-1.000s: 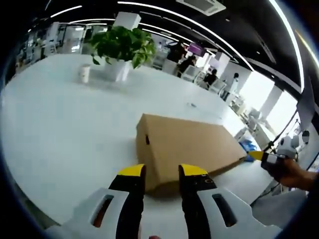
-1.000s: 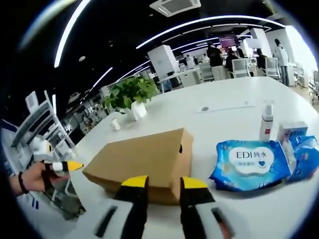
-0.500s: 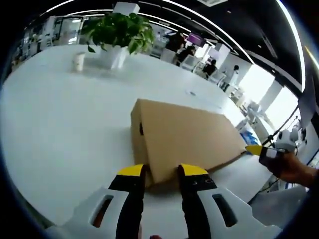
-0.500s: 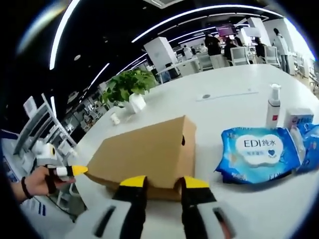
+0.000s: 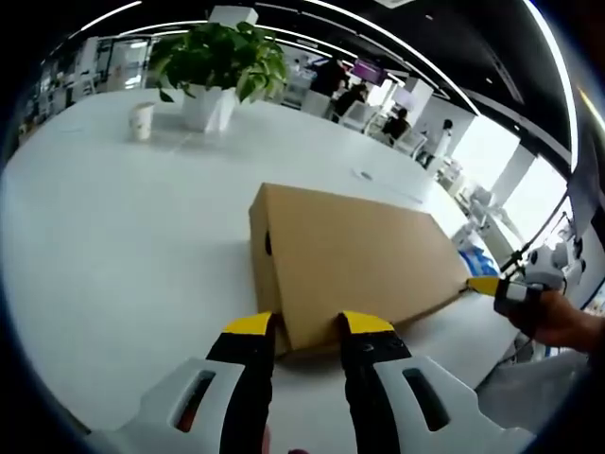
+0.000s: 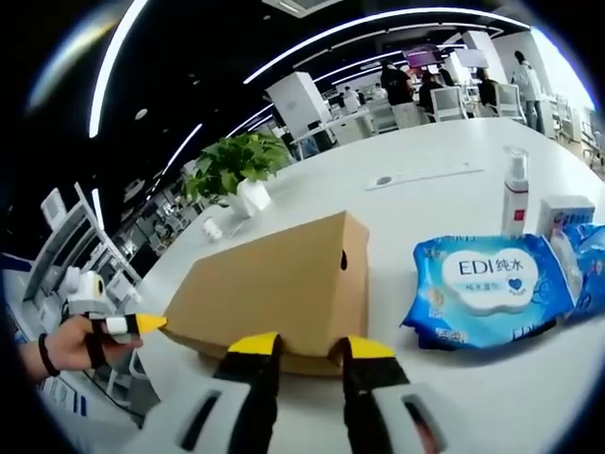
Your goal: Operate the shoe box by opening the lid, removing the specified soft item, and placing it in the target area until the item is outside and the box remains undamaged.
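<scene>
The left tongs (image 5: 307, 326) point forward with jaws parted, yellow tips level. The right tongs (image 6: 310, 346) sit likewise, jaws apart. In each view the opposite tongs' yellow tip shows at the side, gripped by a hand (image 6: 71, 342).

Potted plant (image 5: 220, 66): upper left, left gripper view
Paper cup (image 5: 140, 121): left of plant
Wipes pack (image 6: 490, 291): right, right gripper view
Spray bottle (image 6: 513, 193): behind wipes
White table (image 5: 104, 227): under everything

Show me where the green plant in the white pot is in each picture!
Left gripper view: the potted plant stands at the top left, on the white table behind the cardboard box.
Right gripper view: it stands left of centre, beyond the box.
Shared landmark: the closed cardboard box.
</scene>
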Motion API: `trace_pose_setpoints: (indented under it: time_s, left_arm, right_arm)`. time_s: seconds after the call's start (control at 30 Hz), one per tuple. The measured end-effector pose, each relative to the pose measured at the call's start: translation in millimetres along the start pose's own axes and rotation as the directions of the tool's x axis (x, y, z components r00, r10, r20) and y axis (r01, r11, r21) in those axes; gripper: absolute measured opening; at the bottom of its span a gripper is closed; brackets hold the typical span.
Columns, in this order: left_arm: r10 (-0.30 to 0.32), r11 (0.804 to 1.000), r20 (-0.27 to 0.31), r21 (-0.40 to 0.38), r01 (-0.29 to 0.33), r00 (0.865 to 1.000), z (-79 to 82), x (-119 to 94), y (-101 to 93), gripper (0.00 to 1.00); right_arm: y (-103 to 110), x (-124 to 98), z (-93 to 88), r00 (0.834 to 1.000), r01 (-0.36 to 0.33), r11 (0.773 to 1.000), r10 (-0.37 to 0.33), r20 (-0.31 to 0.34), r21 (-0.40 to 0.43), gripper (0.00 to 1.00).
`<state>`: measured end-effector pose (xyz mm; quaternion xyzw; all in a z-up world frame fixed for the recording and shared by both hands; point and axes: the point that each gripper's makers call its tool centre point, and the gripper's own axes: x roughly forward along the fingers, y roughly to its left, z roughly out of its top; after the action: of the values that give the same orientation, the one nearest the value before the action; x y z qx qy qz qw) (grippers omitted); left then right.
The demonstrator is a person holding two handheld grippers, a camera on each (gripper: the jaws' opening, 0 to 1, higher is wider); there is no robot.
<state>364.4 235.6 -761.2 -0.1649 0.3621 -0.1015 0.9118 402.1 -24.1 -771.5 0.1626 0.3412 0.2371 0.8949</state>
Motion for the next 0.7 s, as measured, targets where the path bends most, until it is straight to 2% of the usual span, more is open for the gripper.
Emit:
trace_pose_setpoints:
  time_s: [0.43,0.6,0.7]
  left_arm:
    - [-0.028,0.999,-0.016,0.026,0.028,0.999,30.9,44.3,-19.4,0.26]
    - [-0.035,0.999,-0.017,0.030,0.036,0.999,37.0,53.1,-23.5,0.26]
    - [-0.035,0.999,-0.015,0.030,0.036,0.999,38.3,54.5,-23.9,0.26]
  right_arm:
    - [-31.9,4.7,24.7,0.998,0.059,0.998,-0.059,0.019,0.028,0.23]
    - [-37.1,5.0,28.5,0.998,0.064,0.998,-0.065,0.020,0.026,0.23]
    - [-36.6,4.8,30.3,0.997,0.072,0.997,-0.072,0.031,-0.004,0.23]
